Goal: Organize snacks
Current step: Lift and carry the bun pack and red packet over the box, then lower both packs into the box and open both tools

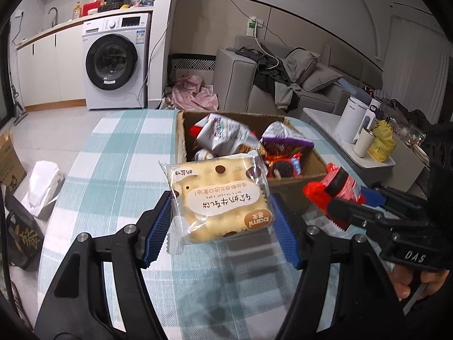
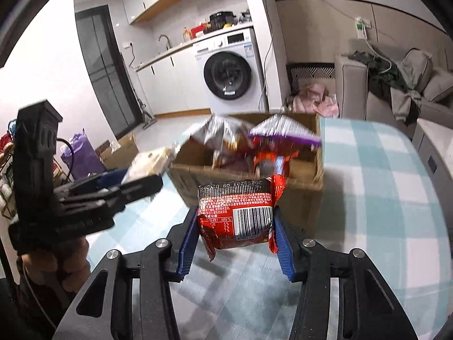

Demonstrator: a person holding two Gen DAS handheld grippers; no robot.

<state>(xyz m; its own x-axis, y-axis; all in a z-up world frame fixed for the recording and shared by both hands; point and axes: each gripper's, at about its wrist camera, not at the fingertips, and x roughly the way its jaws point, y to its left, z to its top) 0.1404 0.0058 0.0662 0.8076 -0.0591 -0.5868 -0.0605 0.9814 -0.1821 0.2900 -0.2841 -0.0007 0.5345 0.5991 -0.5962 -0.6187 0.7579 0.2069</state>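
My left gripper is shut on a cream-coloured cake pack and holds it above the checked tablecloth, just in front of the cardboard box. My right gripper is shut on a red snack pack with a barcode, also just in front of the box. The box holds several snack bags, among them a silver bag and a purple bag. The right gripper with the red pack shows at the right of the left wrist view. The left gripper shows at the left of the right wrist view.
The table has a teal and white checked cloth. A side table with a white kettle, a cup and a yellow bag stands at the right. A sofa with clothes and a washing machine stand behind. Bags and boxes lie on the floor at the left.
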